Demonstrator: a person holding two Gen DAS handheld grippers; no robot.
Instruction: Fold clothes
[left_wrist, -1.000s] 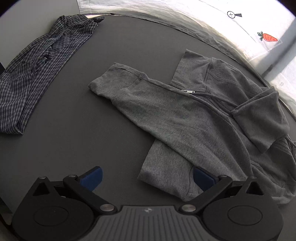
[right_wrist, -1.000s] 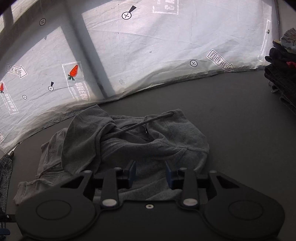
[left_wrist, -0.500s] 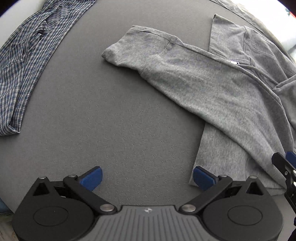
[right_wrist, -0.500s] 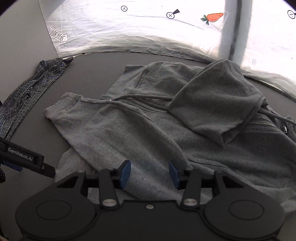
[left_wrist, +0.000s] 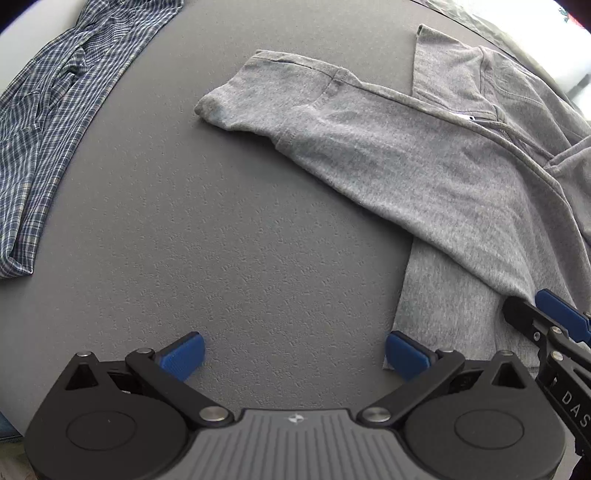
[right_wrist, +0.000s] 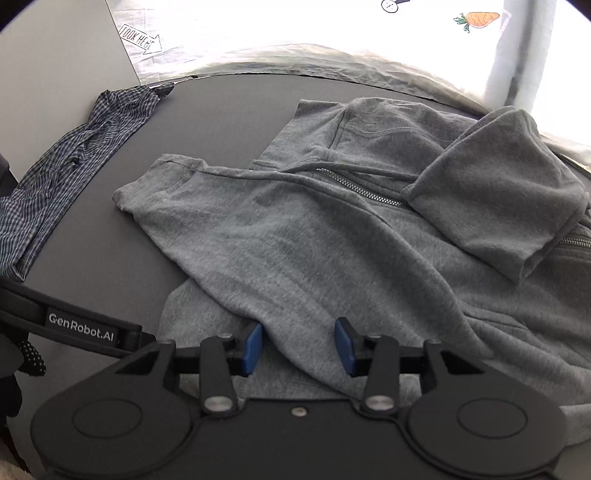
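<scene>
light: daylight thru white sheet at back, blown out | table: even, soft shadows | focus: sharp, no motion blur | edges: strong fisheye bend, dark vignette corners | right view dimmer

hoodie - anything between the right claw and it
Nothing visible. The right claw is right over the grey hoodie, its jaws closing around a fold of the sleeve that lies across the body. The left claw stands open at the hoodie's lower corner, beside it, not in the way.
</scene>
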